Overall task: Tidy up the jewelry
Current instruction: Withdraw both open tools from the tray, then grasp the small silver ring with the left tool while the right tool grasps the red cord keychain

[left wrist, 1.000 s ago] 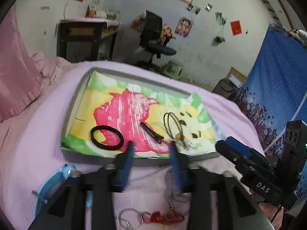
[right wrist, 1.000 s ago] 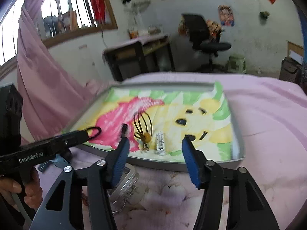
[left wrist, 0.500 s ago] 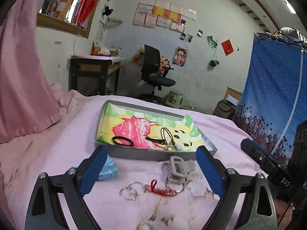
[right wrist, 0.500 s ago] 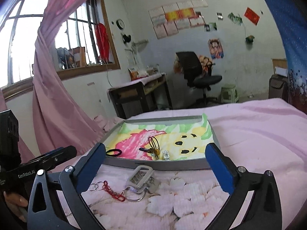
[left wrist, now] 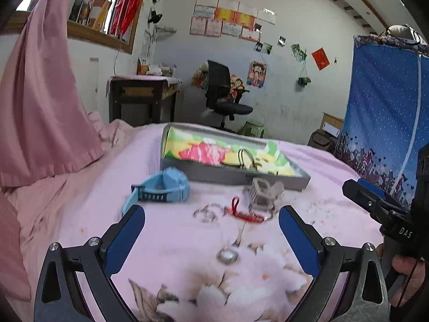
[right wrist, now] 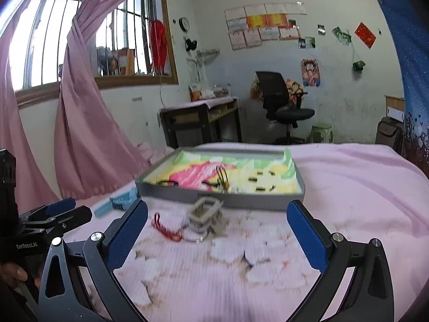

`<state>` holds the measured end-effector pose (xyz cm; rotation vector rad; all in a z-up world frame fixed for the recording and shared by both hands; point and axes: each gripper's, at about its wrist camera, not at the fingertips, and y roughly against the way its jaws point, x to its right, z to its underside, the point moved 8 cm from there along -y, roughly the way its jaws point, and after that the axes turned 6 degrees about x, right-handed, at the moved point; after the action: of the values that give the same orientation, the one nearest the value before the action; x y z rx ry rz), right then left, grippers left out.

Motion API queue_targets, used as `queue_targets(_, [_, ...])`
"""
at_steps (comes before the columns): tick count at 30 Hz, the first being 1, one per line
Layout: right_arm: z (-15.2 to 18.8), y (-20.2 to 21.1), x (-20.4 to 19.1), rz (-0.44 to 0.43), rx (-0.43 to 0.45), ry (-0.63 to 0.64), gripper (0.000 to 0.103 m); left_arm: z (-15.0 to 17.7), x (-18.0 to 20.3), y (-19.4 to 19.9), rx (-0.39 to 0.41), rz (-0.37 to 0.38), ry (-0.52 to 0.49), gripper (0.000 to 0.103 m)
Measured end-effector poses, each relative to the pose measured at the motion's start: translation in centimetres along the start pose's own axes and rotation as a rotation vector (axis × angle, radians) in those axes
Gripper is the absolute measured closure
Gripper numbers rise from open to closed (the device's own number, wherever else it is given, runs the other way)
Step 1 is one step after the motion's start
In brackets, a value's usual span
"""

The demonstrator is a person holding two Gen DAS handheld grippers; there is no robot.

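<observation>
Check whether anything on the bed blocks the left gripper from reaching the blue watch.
Nothing visible does. The blue watch lies on the pink bedspread, just ahead of the opening left gripper, slightly left, with bare cloth between. The red cord keyring lies off to the right.

- One grey tray (left wrist: 230, 175), centre of the left wrist view.
- One blue watch (left wrist: 161, 187), left of centre.
- One red cord (left wrist: 242, 214) with key rings (left wrist: 206, 213), centre.
- One grey hair claw (left wrist: 264, 191), centre.
- One round pendant (left wrist: 227, 256), lower centre.
- One black hair tie (right wrist: 167, 183), in the tray.
- One office chair (left wrist: 222, 94), upper centre.
</observation>
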<state>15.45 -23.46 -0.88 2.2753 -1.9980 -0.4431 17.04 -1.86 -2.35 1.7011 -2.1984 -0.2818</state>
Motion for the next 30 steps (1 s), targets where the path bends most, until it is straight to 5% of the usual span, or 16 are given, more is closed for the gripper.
queue_targets(11, [3.9,-2.3,-1.2,-0.051,-0.175,0.057,0.001,3.0,-0.3,-1.1,-0.117,0.042,0.007,0.006])
queue_targets(15, [4.8,-3.2,-1.7,-0.067,-0.218,0.063,0.004,3.6,0.0,-1.4,-0.145,0.069,0.011,0.018])
queue_targets(23, [6.4,-4.5,-2.9,-0.112,-0.286,0.081,0.032,5.1,1.4,-2.1,-0.209,0.136,-0.011,0.044])
queue_targets(30, [7.0,-5.4,-3.9,-0.14,-0.316,0.094,0.041,5.8,1.6,-2.7,-0.245,0.135,-0.017,0.064])
